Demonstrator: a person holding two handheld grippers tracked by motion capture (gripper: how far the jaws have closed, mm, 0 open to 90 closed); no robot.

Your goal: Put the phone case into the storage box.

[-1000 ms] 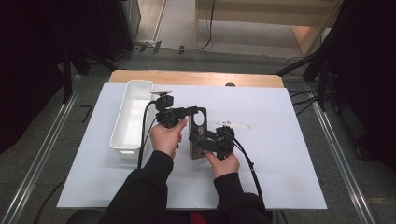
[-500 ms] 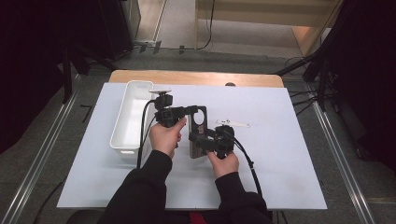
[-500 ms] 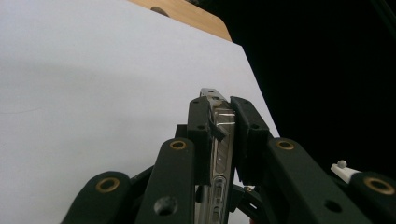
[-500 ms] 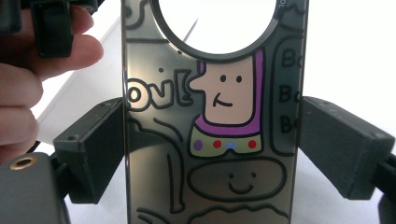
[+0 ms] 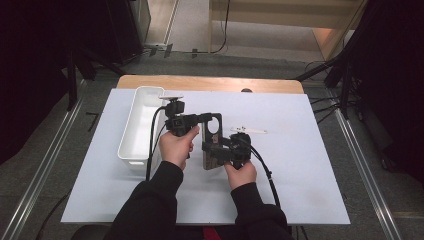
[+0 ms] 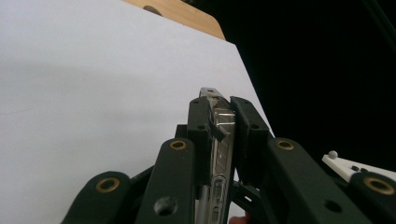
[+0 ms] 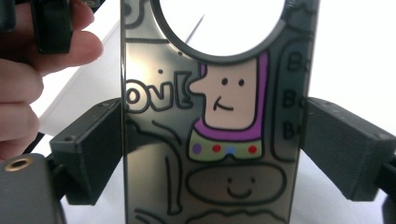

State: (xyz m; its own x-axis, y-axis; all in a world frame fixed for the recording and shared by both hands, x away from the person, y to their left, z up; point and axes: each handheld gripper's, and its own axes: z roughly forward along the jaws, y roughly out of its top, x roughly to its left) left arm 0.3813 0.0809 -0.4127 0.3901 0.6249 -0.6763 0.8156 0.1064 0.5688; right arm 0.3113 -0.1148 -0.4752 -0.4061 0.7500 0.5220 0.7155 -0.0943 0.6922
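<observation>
- A dark phone case [image 5: 212, 145] with a cartoon print is held above the white worktop [image 5: 300, 165], between the two hands, just right of the white bin [image 5: 131, 150].
- The left gripper [image 5: 202, 118] is clamped on the case's upper end; in the left gripper view [image 6: 219, 128] its jaws are seen pressed narrowly on the thin edge of the case [image 6: 219, 154].
- The right gripper [image 5: 212, 151] spans the case across its width; its jaws have just been opening, and in the right gripper view [image 7: 212, 154] they stand wide at either long edge of the case [image 7: 219, 140], the left one touching it and a thin gap seen at the right one.
- A small white strip [image 5: 250, 131] lies on the worktop just beyond the right gripper.
</observation>
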